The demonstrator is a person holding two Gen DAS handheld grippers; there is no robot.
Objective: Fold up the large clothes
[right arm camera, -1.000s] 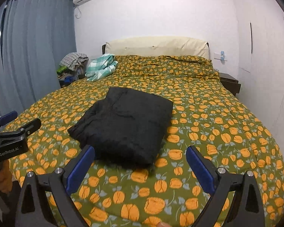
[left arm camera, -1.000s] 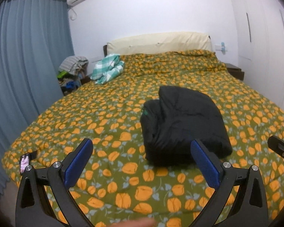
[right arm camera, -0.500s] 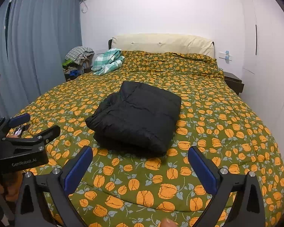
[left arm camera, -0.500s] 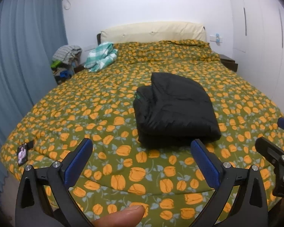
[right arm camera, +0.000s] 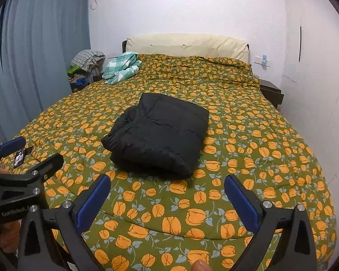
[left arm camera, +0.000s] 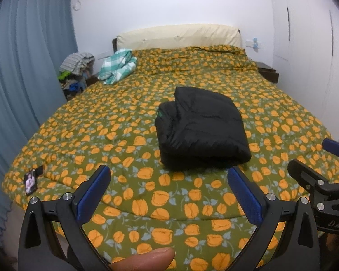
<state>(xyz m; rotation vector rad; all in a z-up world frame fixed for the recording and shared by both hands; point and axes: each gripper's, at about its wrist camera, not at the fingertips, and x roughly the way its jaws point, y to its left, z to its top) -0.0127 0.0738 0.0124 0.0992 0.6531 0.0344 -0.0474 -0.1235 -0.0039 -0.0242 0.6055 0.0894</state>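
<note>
A black padded jacket (left arm camera: 201, 126) (right arm camera: 158, 135) lies folded into a thick rectangle in the middle of the bed, whose green cover has orange flowers (left arm camera: 101, 135) (right arm camera: 260, 146). My left gripper (left arm camera: 169, 178) hangs open over the foot of the bed, well short of the jacket, nothing between its blue pads. My right gripper (right arm camera: 167, 186) is open too, also back from the jacket and holding nothing. Each gripper shows at the other view's edge: the right gripper (left arm camera: 314, 171), the left gripper (right arm camera: 31, 151).
A phone (left arm camera: 31, 181) (right arm camera: 20, 157) lies near the bed's front left corner. A teal checked cloth (left arm camera: 118, 65) sits at the head, left. Clothes pile (left arm camera: 76, 67) by the blue curtain (left arm camera: 22, 67). A nightstand (right arm camera: 271, 91) stands at the right wall. A thumb (left arm camera: 144, 259) shows at the bottom edge.
Both grippers have drawn back from the jacket toward the foot of the bed, so the jacket looks smaller and farther. Both stay open. The jacket has not moved.
</note>
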